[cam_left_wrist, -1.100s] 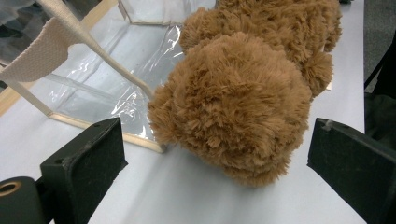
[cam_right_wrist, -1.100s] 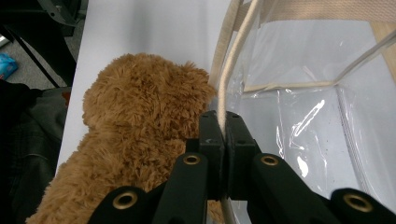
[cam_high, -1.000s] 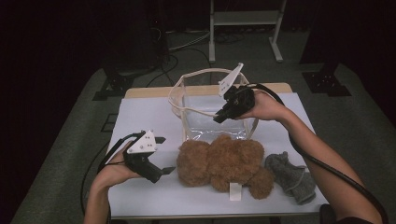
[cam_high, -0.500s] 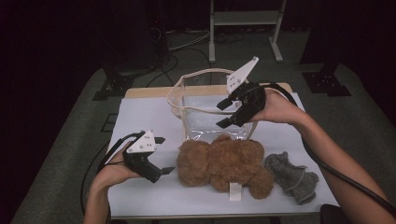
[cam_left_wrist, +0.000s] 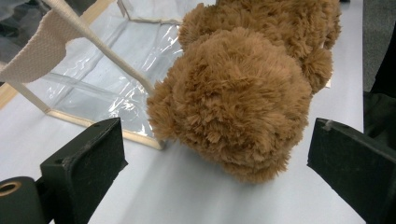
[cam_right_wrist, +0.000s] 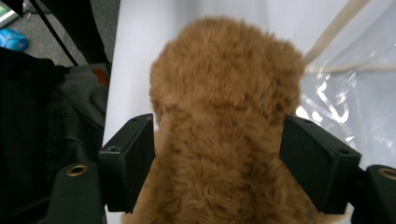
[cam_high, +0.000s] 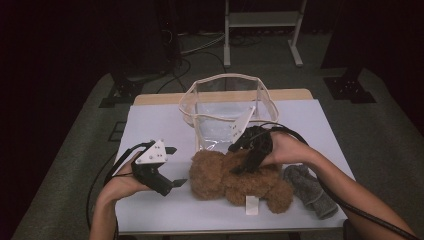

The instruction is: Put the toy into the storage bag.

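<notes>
A brown teddy bear lies on the white table, just in front of a clear bag with cream trim. My right gripper is down over the bear's middle. Its jaws have just been opening and now stand wide on either side of the furry body, not squeezing it. My left gripper rests on the table to the left, open. It points at the bear's round head, a short gap away, with nothing between its jaws.
A grey plush item lies right of the bear, near the table's front right corner. The bag's clear wall stands close behind the bear. Dark floor, cables and stand legs surround the table.
My right gripper came down from above the bag's rim toward the near side and now straddles the bear, its jaws opened from shut. The left gripper kept still.
</notes>
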`<state>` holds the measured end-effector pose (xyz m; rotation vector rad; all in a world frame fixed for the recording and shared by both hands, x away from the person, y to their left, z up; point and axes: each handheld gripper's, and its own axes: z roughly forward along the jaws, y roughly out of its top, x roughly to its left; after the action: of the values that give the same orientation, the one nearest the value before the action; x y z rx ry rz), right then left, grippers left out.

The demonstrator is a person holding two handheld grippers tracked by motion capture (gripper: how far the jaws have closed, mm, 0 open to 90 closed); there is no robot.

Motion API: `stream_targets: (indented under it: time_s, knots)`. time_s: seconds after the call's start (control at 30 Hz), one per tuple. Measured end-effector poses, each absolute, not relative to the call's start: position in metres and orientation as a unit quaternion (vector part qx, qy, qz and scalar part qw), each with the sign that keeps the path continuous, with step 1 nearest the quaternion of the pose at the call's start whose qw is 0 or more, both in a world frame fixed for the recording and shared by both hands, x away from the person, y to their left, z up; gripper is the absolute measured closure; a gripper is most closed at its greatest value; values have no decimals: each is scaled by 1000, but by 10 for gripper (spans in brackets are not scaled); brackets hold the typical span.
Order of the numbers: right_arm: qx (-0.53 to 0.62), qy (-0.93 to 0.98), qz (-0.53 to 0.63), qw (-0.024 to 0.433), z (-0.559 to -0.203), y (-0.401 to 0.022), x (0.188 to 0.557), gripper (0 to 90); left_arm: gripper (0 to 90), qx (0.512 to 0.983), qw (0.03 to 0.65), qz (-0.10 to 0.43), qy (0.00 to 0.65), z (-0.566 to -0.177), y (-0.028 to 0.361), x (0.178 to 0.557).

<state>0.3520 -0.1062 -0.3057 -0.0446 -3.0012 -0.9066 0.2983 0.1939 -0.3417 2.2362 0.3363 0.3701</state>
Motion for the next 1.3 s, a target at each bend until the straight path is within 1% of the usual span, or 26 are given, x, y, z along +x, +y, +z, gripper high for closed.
stream_targets:
  time_s: [0.03,0.13,0.2,0.4,0.63,0.87,1.17,1.3]
  knots:
    - [-19,-960,-278,4,-316,-107,354,247,33,889,412,147,134,-342,194,299]
    - [-26,-965,-262,8,-326,-108,353,231,32,890,411,146,134,-343,195,299]
    - [-26,-967,-252,-1,-333,-109,352,210,33,890,410,146,134,-343,195,300]
    - [-25,-969,-245,-9,-344,-113,349,185,32,890,411,146,135,-343,195,299]
    - [-37,-967,-252,1,-356,-121,350,153,32,889,411,146,137,-343,196,299]
    - [-36,-965,-258,-2,-360,-123,348,137,33,890,409,146,138,-345,196,300]
    - [-37,-967,-253,8,-370,-128,349,144,33,890,409,145,136,-346,198,300]
    - [-33,-967,-254,6,-372,-129,349,199,33,892,407,144,136,-347,198,300]
